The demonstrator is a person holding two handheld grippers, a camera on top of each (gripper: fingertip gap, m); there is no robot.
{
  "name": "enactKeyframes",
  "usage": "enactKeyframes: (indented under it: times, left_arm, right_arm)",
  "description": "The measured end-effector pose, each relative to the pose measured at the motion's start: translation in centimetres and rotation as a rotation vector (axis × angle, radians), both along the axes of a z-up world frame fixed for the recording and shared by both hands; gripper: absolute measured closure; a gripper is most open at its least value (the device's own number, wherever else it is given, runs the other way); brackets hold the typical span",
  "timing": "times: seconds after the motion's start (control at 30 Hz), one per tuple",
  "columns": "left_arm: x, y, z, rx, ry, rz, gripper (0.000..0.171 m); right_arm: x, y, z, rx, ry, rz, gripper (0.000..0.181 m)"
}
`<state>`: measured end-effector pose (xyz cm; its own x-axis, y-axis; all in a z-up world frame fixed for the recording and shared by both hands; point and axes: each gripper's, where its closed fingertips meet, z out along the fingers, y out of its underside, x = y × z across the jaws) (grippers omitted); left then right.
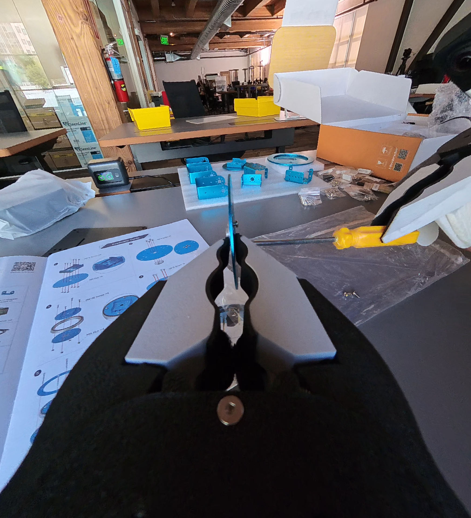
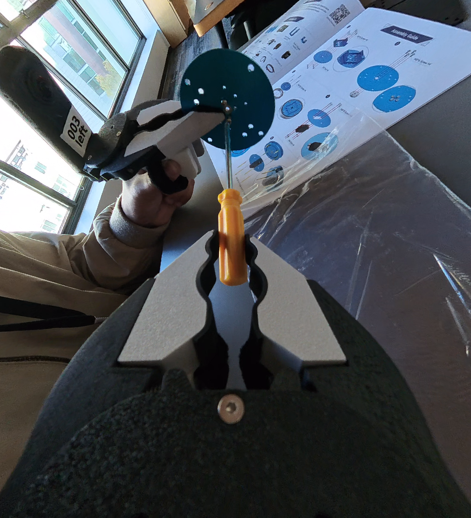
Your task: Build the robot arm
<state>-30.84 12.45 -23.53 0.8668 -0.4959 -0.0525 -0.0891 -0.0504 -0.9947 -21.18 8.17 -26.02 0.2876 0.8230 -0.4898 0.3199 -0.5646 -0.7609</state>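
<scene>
My left gripper (image 1: 232, 244) is shut on a round blue metal disc (image 1: 231, 213), held upright and edge-on above the grey table (image 1: 150, 207). The right wrist view shows the disc (image 2: 242, 84) flat-on, with several holes, and the left gripper (image 2: 217, 110) at its centre. My right gripper (image 2: 231, 244) is shut on the yellow handle of a screwdriver (image 2: 231, 238). Its metal shaft (image 2: 228, 151) reaches to a small screw near the disc's centre. In the left wrist view the screwdriver (image 1: 368, 237) comes in from the right, held by the right gripper (image 1: 397, 232), tip close to the disc.
An open assembly booklet (image 1: 60, 294) lies on the left. A clear plastic sheet (image 1: 368, 266) with loose screws (image 1: 350, 294) lies on the right. Blue brackets (image 1: 209, 182) sit on white foam (image 1: 256, 196), beside screw bags (image 1: 340, 187) and an orange box (image 1: 368, 151). A person's hand (image 2: 155, 201) holds the left gripper. The left gripper's tips are roughly 11 centimetres from the right gripper's.
</scene>
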Motion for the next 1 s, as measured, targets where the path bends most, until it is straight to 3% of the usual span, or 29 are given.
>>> enactKeyframes:
  times: [0.5,0.6,0.87,0.93,1.0]
  left_arm:
    - [0.0,0.1,-0.2,-0.013,0.01,0.008,0.168]
    - [0.0,0.2,-0.4,-0.023,0.02,0.024,0.168]
    - [0.1,0.7,-0.9,-0.072,0.003,0.049,0.168]
    - [0.1,0.6,-0.5,-0.055,-0.004,0.041,0.168]
    - [0.1,0.4,0.0,-0.017,0.007,0.038,0.168]
  right_arm:
    - [0.1,0.4,0.0,0.033,-0.01,-0.031,0.165]
    - [0.1,0.6,0.0,0.18,-0.083,-0.054,0.165]
    - [0.2,1.5,-1.0,0.846,-0.501,-0.106,0.165]
    - [0.2,1.6,-1.7,0.874,-0.547,-0.104,0.165]
    - [-0.3,1.1,-2.2,0.69,-0.448,-0.088,0.165]
